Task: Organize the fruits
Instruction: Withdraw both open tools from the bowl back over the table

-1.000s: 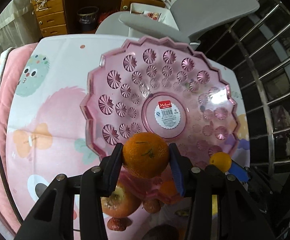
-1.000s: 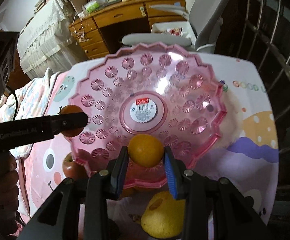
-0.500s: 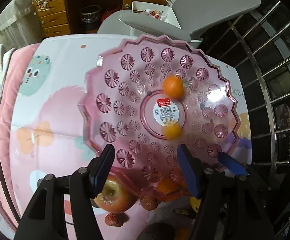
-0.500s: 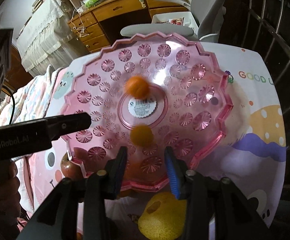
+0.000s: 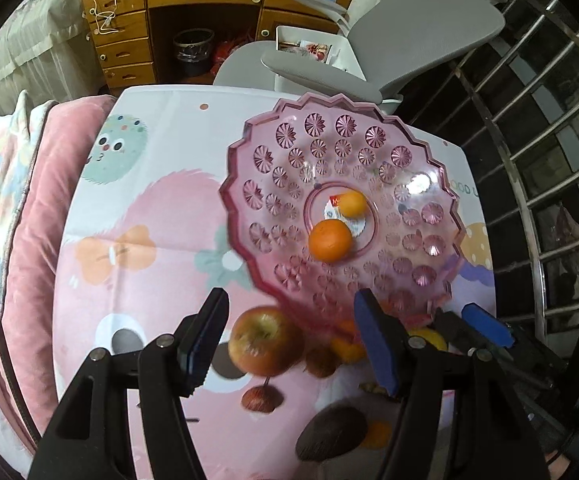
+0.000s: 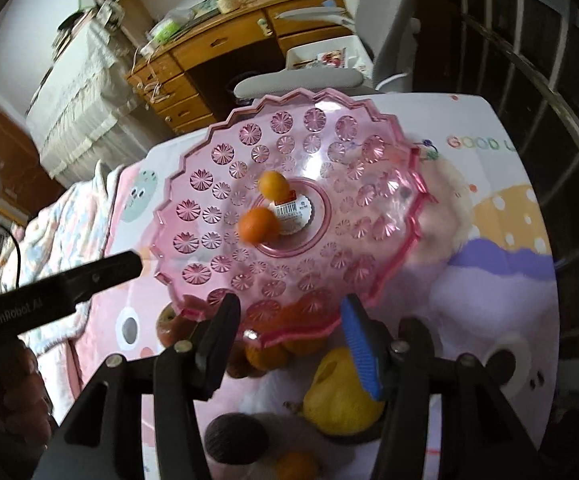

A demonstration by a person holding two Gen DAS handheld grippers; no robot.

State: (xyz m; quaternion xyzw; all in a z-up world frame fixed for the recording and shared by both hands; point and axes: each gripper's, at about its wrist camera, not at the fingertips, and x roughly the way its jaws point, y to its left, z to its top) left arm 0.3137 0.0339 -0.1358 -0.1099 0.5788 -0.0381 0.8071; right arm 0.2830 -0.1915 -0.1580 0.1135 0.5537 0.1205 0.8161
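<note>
A pink scalloped fruit bowl (image 5: 273, 168) (image 6: 389, 224) stands on the table. In its middle lie a larger orange (image 5: 330, 240) (image 6: 258, 225) and a smaller one (image 5: 352, 203) (image 6: 274, 185). My left gripper (image 5: 289, 336) is open and empty, above a red apple (image 5: 264, 341) at the bowl's near rim. My right gripper (image 6: 289, 336) is open and empty, over the near rim. A yellow pear (image 6: 339, 400), a brown kiwi (image 6: 235, 438) (image 5: 331, 432), more oranges (image 6: 267, 354) and a small red fruit (image 5: 260, 399) lie in front of the bowl.
The table wears a pink cartoon cloth (image 5: 137, 240). A pink cushion (image 5: 33, 208) lies along its left side. A grey chair (image 5: 389, 40) and wooden desk (image 5: 193, 12) stand behind. A metal railing (image 5: 549, 160) runs on the right. The right gripper's blue pads (image 5: 485, 330) show in the left view.
Both grippers opened and dropped their oranges into the bowl, where they rolled to the middle. Both grippers have pulled back and up; the left one shifted left over the apple.
</note>
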